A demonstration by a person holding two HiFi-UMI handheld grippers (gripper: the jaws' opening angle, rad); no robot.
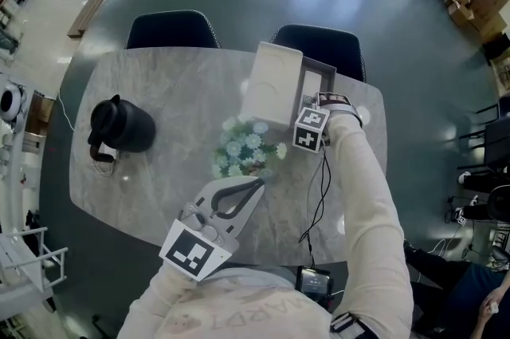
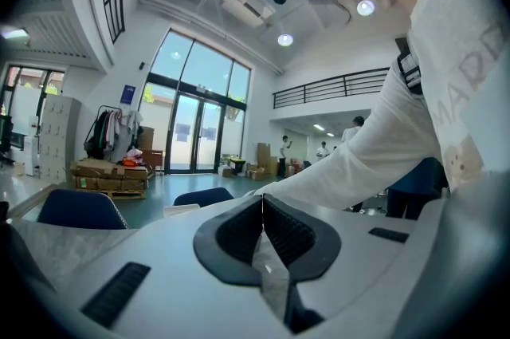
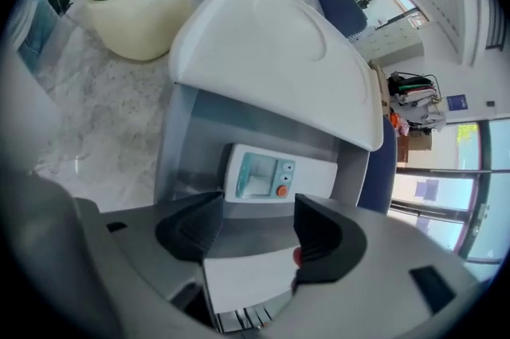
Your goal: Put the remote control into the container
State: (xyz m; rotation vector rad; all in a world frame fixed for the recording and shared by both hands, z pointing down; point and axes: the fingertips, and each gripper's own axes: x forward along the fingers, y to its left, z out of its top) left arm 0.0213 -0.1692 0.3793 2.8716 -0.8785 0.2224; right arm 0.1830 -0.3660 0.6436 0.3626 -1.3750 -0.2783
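The remote control (image 3: 279,174) is a flat white slab with a pale screen, 1 orange round button and 2 small dark keys beside the screen; it lies face up on the floor of the grey container (image 3: 179,146), running across it. The right gripper (image 3: 259,222) hangs over the container with its jaws spread and nothing between the pads; the remote lies just beyond the tips. A white plate with a red dot shows at the jaw roots, possibly part of the tool.

The white lid (image 3: 271,50) stands raised and overhangs the far part of the container; bare floor shows on the near side of the remote. The plant pot (image 3: 139,18) stands just beside the container's wall. The container sits near the far edge of the marble table (image 1: 159,90). The left gripper (image 1: 259,184) is held low near the table's near edge, jaws pressed together, empty.
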